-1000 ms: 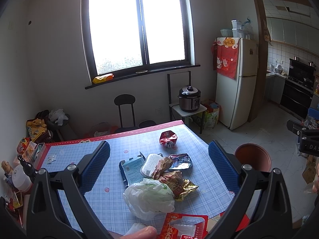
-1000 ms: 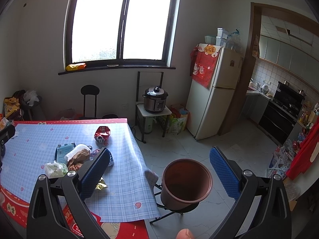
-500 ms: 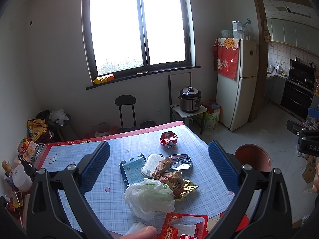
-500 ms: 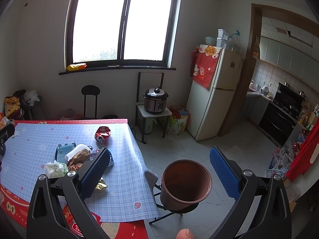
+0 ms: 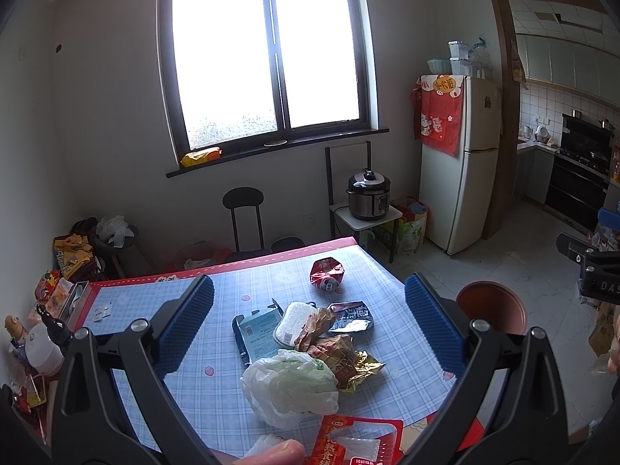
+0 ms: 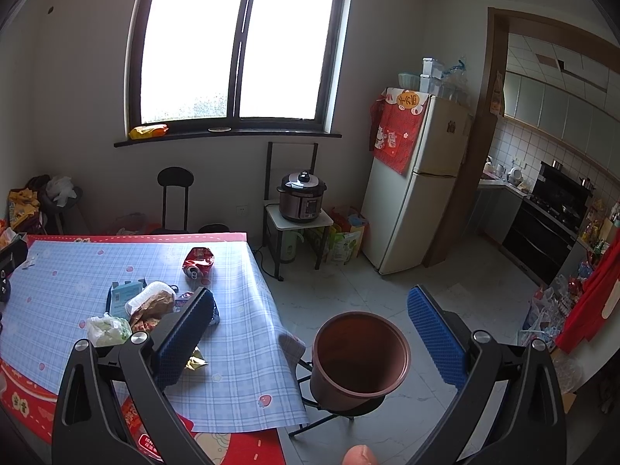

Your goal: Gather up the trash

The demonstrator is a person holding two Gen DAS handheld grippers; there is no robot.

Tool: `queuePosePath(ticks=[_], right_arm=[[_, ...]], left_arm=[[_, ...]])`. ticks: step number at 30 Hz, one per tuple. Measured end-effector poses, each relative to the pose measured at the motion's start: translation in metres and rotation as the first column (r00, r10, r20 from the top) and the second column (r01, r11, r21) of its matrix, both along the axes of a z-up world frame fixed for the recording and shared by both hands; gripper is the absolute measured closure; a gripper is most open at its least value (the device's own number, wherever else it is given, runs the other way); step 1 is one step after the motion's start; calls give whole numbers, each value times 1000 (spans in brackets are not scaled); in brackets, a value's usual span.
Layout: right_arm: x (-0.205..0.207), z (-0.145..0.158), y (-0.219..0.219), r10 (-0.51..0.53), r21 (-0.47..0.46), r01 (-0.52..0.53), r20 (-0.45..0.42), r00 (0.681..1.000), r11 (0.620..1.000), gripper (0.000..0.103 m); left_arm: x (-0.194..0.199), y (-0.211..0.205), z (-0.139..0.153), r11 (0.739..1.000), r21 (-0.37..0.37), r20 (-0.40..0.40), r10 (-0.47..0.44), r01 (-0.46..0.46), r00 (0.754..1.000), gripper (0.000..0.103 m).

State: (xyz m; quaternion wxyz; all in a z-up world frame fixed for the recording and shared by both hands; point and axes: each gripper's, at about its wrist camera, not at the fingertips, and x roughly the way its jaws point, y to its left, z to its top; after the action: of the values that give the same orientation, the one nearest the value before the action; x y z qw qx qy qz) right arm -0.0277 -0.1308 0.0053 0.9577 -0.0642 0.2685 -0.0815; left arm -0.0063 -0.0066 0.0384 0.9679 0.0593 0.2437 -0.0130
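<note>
- The left gripper [image 5: 308, 325] hangs over the table [image 5: 217, 302]. Its two blue fingers are spread wide with nothing between them.
- A heap of trash lies on the blue checked cloth, in the gap between those fingers.
- In the heap, a white plastic bag [image 5: 290, 385] sits at 6 o'clock, nearest the camera.
- A gold wrapper [image 5: 358, 366] touches the bag at its 3 o'clock side.
- A light blue box [image 5: 257, 333] lies at 9 o'clock in the heap, and a dark foil pack [image 5: 350, 314] lies at 2 o'clock.
- A squashed red can [image 5: 326, 273] lies alone at 12 o'clock, apart from the heap.
- A red packet [image 5: 356, 441] lies at the near edge of the table, just below the bag.
- The right gripper [image 6: 308, 327] hangs beside the table, over the floor. Its fingers are spread wide too, and hold nothing.
- A brown bucket [image 6: 360, 352] stands on a black stand just beside the table's corner, between the right gripper's fingers in that view.
</note>
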Motion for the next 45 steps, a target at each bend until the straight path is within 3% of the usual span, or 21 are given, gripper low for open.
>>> queuePosePath(ticks=[7, 16, 22, 25, 29, 35, 42, 45], right_arm=[[1, 5, 0, -4, 2, 4, 0, 1000, 1000, 5], [1, 3, -9, -8, 17, 9, -8, 1000, 1000, 5], [1, -15, -14, 64, 145, -69, 37, 997, 987, 5], [8, -34, -14, 84, 217, -88, 24, 996, 972, 5], [25, -69, -5, 124, 270, -105, -56, 991, 957, 5], [40, -123, 28, 197, 250, -161, -126, 972, 955, 5], [51, -185, 69, 282, 236, -214, -310, 908, 948, 5], [54, -211, 75, 305, 310, -193, -371, 877, 931, 5]], left_arm=[[3, -1, 8, 1000, 0, -4, -3, 3, 1000, 5], [11, 0, -11, 1000, -19, -15, -8, 8, 1000, 5], [13, 23, -30, 996, -89, -30, -34, 31, 999, 5], [13, 40, -43, 996, -84, -36, -15, 12, 999, 5], [17, 71, -68, 993, -104, -99, 41, -51, 994, 5], [7, 126, -118, 981, -114, -158, 140, -159, 977, 5], [-11, 164, -181, 974, -118, -257, 157, -192, 954, 5], [-20, 174, -204, 971, -124, -296, 162, -206, 941, 6]])
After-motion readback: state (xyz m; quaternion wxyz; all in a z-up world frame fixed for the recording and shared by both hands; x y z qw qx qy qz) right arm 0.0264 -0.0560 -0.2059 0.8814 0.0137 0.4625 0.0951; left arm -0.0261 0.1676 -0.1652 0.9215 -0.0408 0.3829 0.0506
